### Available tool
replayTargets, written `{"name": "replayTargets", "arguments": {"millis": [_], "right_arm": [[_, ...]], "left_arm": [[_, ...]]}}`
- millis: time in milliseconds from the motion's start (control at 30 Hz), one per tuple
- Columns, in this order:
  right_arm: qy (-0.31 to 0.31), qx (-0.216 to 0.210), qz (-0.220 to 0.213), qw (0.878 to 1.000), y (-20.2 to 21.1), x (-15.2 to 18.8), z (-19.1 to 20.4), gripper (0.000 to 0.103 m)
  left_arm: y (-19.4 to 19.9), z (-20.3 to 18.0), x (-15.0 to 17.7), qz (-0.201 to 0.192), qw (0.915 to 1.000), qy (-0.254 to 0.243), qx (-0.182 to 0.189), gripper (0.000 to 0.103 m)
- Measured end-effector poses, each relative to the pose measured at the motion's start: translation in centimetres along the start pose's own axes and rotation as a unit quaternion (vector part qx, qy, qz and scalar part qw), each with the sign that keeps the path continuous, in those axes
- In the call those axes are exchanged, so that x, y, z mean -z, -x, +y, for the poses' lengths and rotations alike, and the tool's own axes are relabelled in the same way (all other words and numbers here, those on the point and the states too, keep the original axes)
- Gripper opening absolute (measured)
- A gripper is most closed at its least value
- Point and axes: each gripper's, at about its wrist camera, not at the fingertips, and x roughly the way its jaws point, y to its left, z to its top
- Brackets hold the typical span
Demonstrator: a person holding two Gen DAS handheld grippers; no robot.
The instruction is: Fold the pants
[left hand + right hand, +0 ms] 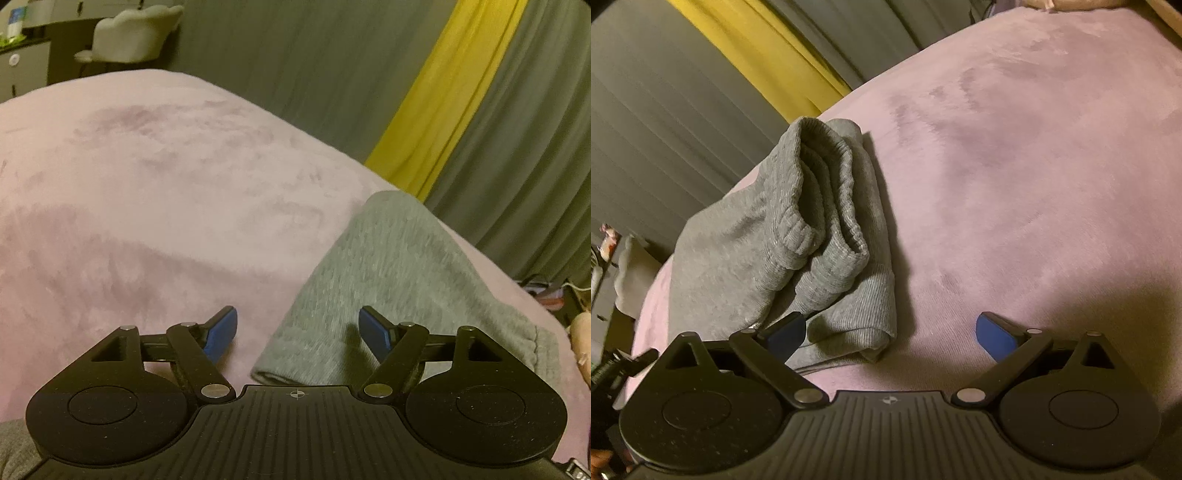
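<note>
Blue pads spread wide on the left hand-held gripper (297, 334), gripping nothing; right hand-held gripper (891, 334) gapes too. Grey ribbed pants (798, 236) lie folded, cuffs stacked, at ten o'clock on the pink bed cover (1034, 166).

Gray pants (783, 236) on pink bed (1034, 166)
</note>
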Motion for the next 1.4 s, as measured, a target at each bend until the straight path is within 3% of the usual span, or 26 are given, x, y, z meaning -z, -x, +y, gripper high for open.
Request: {"name": "replayTargets", "arguments": {"millis": [367,667,833,1000,1133,1267,1400], "right_arm": [[0.011,0.017,-0.009,1.0,-0.5,-0.5,0.5,0.099],[-0.073,-0.024,-0.015,0.997,-0.4,-2.2,-1.2,0.099],[-0.089,-0.079,-0.01,0.993,-0.4,-3.8,-1.3,0.099],[-0.11,-0.119,-0.019,0.987,0.3,-5.2,-1.9,0.099],[-0.172,-0.142,-0.038,0.974,0.8,-6.1,-4.0,0.099],[-0.192,-0.164,0.004,0.968,-1.9,-6.8,-4.5,0.099],[-0.165,-0.194,0.048,0.966,-5.6,-7.9,-3.0,0.099]], "left_arm": [[-0.8,-0.8,0.6,0.017,0.9978,-0.054,0.034,0.082],[-3.2,1.2,0.0,0.072,0.9963,0.026,0.04,0.085],[-4.0,2.7,-0.2,0.093,0.9914,0.076,0.051,0.085],[-4.2,3.0,-0.2,0.097,0.9902,0.083,0.057,0.085],[-4.4,3.0,-0.4,0.1,0.9898,0.082,0.06,0.084],[-4.6,3.2,-0.9,0.112,0.988,0.086,0.064,0.083],[-4.9,3.0,-2.4,0.112,0.99,0.057,0.063,0.081]]}}
